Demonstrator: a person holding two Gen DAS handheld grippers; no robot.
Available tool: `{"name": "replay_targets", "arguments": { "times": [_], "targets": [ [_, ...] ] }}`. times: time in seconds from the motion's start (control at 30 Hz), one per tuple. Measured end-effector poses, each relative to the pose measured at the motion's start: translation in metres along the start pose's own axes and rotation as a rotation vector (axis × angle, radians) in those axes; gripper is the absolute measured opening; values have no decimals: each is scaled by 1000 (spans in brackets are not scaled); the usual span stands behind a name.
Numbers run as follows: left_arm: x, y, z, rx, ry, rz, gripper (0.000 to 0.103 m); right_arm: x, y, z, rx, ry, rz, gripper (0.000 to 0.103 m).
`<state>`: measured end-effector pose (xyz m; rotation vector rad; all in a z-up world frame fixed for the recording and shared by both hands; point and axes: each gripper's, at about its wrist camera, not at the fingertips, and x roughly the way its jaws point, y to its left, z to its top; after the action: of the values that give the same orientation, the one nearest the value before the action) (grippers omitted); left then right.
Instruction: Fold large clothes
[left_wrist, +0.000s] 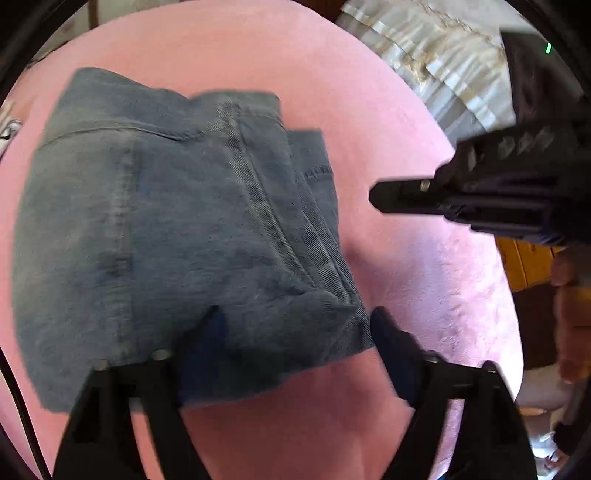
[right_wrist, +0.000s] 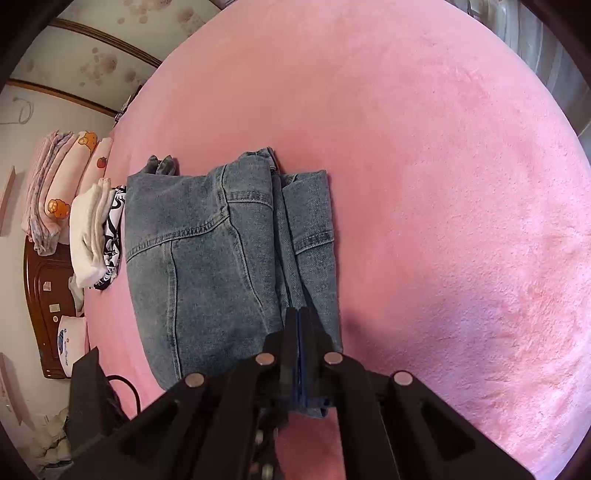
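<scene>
Left gripper (left_wrist: 295, 332): jaws wide, nothing pinched; near corner of folded jeans (left_wrist: 177, 229) sits between the fingers, left finger over the denim, right finger (left_wrist: 391, 343) on bare pink blanket (left_wrist: 424, 288) just past the hem edge. No pad pressing on cloth as far as visible.

Right gripper (right_wrist: 300, 325): jaws fully closed, pads together, tips over the near right edge of the jeans (right_wrist: 207, 266). Cannot tell whether any denim is caught between the pads; a bit of denim visible under the jaws near the base.

In left wrist view, right gripper (left_wrist: 384, 199) at 3 o'clock, hovering beside the jeans, apart from them, tip pointing toward 9 o'clock.

Jeans: folded into a compact rectangle, flat on pink blanket (right_wrist: 443, 184), seams and pocket stitching up, layered edges stacked along the right side.

Outward, right wrist view: at 9 o'clock, folded white and black-patterned clothes (right_wrist: 96, 240) touching the jeans' left edge; further out, stacked pink bedding with cartoon prints (right_wrist: 62, 184); dark wooden cabinet (right_wrist: 44, 295) below that. Left wrist view, 1 o'clock: pale pleated curtain (left_wrist: 436, 66).
</scene>
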<state>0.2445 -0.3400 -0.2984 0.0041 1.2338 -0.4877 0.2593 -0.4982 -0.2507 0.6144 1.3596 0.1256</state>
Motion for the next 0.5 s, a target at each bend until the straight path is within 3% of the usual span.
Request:
{"name": "replay_targets", "arguments": {
  "times": [0.13,0.27,0.43,0.5],
  "targets": [
    [-32,7,-5,-1,-28,21,81,0,3,3,-13,5,-2,0],
    [-58,36,4,-93,-47,52,81,3,14,5,-46,10,13,0],
    [-53,86,14,-203,30,80,81,15,43,-2,-123,71,49,0],
    [-45,102,13,-244,56,73,81,29,59,-9,-161,128,76,8]
  ]
}}
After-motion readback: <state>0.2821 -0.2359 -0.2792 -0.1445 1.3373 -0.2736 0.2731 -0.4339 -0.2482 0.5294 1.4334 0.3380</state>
